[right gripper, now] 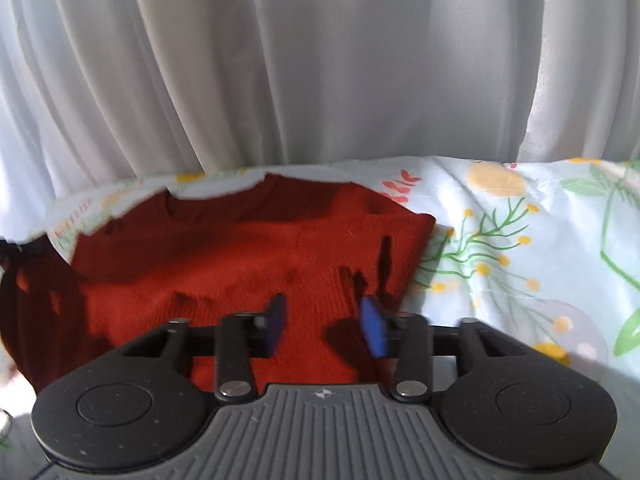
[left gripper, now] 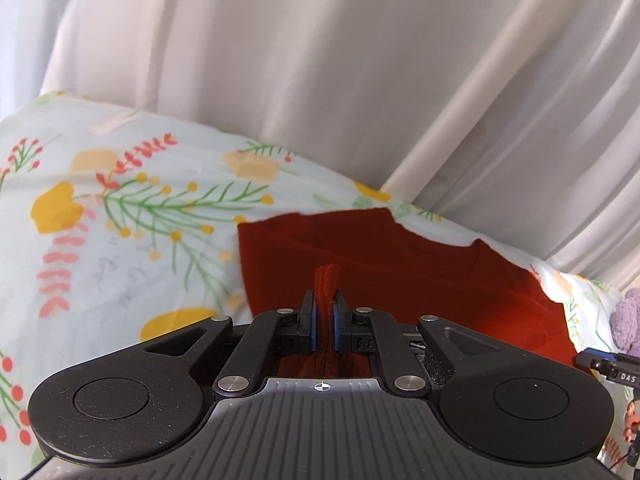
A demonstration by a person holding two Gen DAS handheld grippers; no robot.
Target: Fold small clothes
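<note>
A rust-red knit sweater (left gripper: pixel 400 272) lies on a floral sheet (left gripper: pixel 120 208), its neckline toward the curtain. My left gripper (left gripper: pixel 324 300) is shut on a pinched ridge of the sweater's near edge, with red knit bunched between the blue pads. In the right wrist view the sweater (right gripper: pixel 240 256) fills the centre and left, part of it in shadow. My right gripper (right gripper: pixel 325 312) is open and empty just above the sweater's near right part, with the cloth showing between its blue pads (right gripper: pixel 374 330).
A white pleated curtain (right gripper: pixel 320 60) hangs right behind the sheet's far edge. A purple knitted item (left gripper: pixel 626 320) lies at the right edge of the left wrist view. Bare floral sheet (right gripper: pixel 520 260) extends to the right of the sweater.
</note>
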